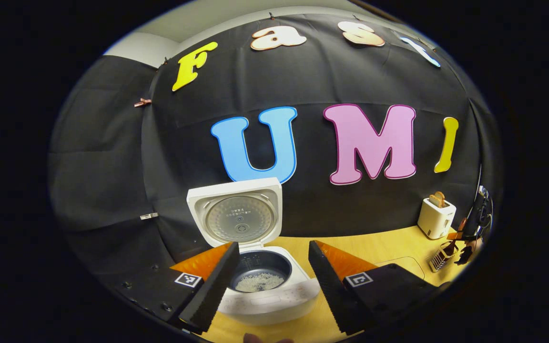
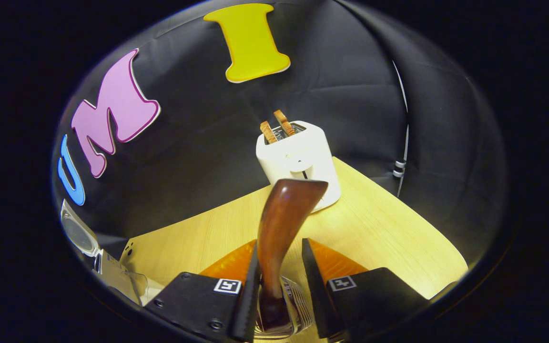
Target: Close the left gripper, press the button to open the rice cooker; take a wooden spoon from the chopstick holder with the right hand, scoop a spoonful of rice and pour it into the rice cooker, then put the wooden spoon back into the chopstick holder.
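Left gripper view, tool: the left gripper [image 1: 269,286] stands open, fingers well apart with nothing between them.
Left gripper view, rice cooker: the rice cooker [image 1: 274,297] sits on the near part of the table [image 1: 379,247], just beyond the fingertips; its lid [image 1: 237,214] is up and white rice [image 1: 259,283] lies in the pot.
Left gripper view, open room: bare table runs right of the cooker to the toaster [image 1: 435,216] by the far wall.
Left gripper view, far right edge: the chopstick holder [image 1: 441,256] stands near the table's right edge, with the other gripper over it.
Right gripper view, tool: the right gripper [image 2: 279,290] has its fingers either side of the wooden spoon [image 2: 281,228]; the left finger touches the handle, a gap shows at the right one.
Right gripper view, spoon: it stands upright in the chopstick holder [image 2: 298,305].
Right gripper view, open room: bare table lies between the holder and the toaster [image 2: 298,159].
Right gripper view, left edge: the cooker's raised lid [image 2: 79,233] shows.
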Demonstrator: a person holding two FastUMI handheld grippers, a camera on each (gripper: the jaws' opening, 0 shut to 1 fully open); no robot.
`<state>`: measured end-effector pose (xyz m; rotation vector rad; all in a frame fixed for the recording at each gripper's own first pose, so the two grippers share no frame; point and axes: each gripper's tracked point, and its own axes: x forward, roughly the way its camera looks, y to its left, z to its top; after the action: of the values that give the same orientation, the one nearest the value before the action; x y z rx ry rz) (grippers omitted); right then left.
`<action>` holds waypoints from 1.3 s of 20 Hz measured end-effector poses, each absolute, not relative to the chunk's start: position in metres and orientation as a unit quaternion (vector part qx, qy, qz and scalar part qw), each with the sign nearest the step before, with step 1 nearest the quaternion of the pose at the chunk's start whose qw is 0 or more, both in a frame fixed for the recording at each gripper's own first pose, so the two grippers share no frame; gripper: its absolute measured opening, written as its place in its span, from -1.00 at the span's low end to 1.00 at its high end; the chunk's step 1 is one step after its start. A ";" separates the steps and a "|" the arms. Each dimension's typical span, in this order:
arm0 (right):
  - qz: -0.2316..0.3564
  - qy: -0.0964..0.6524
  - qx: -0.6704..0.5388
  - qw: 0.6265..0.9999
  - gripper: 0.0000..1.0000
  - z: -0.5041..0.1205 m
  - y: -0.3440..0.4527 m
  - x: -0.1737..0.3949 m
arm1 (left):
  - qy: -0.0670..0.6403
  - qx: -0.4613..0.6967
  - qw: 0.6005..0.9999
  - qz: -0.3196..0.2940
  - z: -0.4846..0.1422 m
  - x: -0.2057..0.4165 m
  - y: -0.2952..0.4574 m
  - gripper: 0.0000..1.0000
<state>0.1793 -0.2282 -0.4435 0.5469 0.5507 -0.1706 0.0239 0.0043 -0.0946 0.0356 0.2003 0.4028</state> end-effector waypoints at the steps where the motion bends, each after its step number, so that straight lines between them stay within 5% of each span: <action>1: -0.085 0.266 0.267 0.922 0.14 -0.440 -0.231 0.178 | 0.097 0.018 0.975 0.198 -0.093 0.024 0.003 0.87; 7: -0.102 0.244 0.278 0.924 0.51 -0.411 -0.246 0.152 | 0.076 0.014 0.979 0.187 -0.076 0.032 0.004 0.87; 23: -0.059 0.168 0.233 0.956 0.54 -0.263 -0.209 0.071 | 0.028 -0.002 0.978 0.205 -0.012 0.128 0.106 0.87; 26: -0.039 0.160 0.189 0.968 0.71 -0.241 -0.198 0.061 | 0.060 -0.020 0.973 0.223 -0.024 0.154 0.138 0.87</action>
<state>0.0606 -0.1981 -0.2412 0.3827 0.3242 -0.0783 0.1536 0.1378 -0.0239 -0.0397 0.1201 0.4501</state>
